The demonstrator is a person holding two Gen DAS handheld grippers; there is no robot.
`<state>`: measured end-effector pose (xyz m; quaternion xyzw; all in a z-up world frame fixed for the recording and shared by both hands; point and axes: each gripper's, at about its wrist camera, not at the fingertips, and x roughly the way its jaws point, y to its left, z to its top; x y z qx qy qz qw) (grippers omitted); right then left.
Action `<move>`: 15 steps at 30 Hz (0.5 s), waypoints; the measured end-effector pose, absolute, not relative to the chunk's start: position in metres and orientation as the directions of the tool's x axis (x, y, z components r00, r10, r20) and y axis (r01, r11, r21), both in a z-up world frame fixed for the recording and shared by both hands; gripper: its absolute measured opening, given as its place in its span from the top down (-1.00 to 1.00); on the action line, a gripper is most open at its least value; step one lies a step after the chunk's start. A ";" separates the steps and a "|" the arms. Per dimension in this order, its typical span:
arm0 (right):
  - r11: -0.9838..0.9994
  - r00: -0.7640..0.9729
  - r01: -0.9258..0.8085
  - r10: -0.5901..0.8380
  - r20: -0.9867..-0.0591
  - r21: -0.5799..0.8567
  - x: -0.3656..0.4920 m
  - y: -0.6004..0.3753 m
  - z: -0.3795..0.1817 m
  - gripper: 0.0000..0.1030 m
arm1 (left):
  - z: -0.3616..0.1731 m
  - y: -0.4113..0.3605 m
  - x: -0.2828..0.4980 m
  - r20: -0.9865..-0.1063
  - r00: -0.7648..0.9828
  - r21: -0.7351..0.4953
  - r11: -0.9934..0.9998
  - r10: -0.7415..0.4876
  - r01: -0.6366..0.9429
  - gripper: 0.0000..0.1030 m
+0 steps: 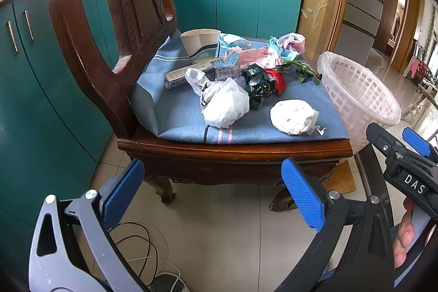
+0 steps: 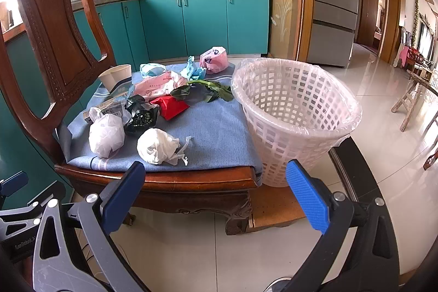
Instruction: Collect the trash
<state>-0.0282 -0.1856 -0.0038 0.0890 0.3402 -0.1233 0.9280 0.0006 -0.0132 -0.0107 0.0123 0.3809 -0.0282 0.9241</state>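
The whole white basket (image 2: 295,114), lined with clear plastic, is only seen from the right wrist view, sat on the floor touching the chair's (image 2: 169,177) right edge; the left view clips it and catches the right tool (image 1: 405,144) instead. Trash is piled on the blue seat cushion (image 2: 216,127): a crumpled tissue ball (image 2: 157,145) near the front edge, a white bag (image 2: 106,137), a red wrapper (image 2: 171,106). Both the right tool (image 2: 216,182) and left tool (image 1: 213,179) are spread wide, nothing gripped.
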 end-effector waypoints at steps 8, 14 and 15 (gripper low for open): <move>0.954 0.737 0.289 -0.169 -0.654 0.079 -0.028 -0.186 -0.004 -0.95 | -0.011 -0.013 0.002 -0.708 0.704 0.000 0.998 -0.045 0.065 -0.94; 0.954 0.738 0.289 -0.169 -0.653 0.080 -0.028 -0.186 -0.004 -0.95 | -0.011 -0.013 0.001 -0.710 0.703 -0.004 0.998 -0.046 0.061 -0.94; 0.954 0.738 0.289 -0.169 -0.654 0.079 -0.028 -0.186 -0.004 -0.95 | -0.011 -0.013 0.001 -0.710 0.703 -0.003 0.998 -0.046 0.062 -0.94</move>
